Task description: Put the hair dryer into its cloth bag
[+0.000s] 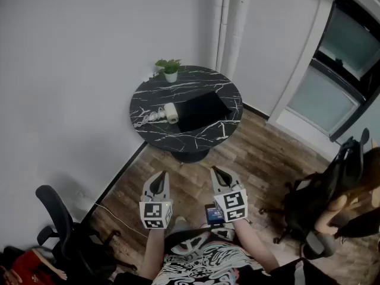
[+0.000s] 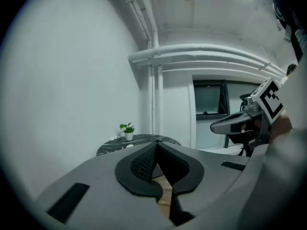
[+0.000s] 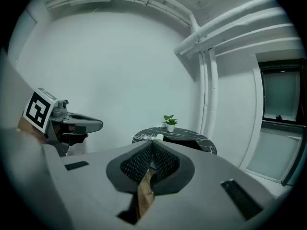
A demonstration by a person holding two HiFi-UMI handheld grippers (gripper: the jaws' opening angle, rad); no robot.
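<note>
A cream hair dryer (image 1: 170,112) lies on the left part of a round black marble table (image 1: 221,136), its white cord (image 1: 148,119) coiled beside it. The black cloth bag (image 1: 202,110) lies flat just to the right of the dryer. Both grippers hover over the wooden floor, well short of the table. My left gripper (image 1: 160,177) and right gripper (image 1: 218,172) are side by side, both shut and empty. In the left gripper view the jaws (image 2: 157,145) meet below the distant table (image 2: 144,139). The right gripper (image 3: 152,145) points at the table (image 3: 192,137) and the dryer (image 3: 158,137).
A small potted plant (image 1: 170,70) stands at the table's far edge. A black office chair (image 1: 59,218) is at the lower left, another chair (image 1: 326,195) with a person (image 1: 350,212) at the right. White pipes (image 1: 234,22) run up the wall; a cable (image 1: 113,215) lies on the floor.
</note>
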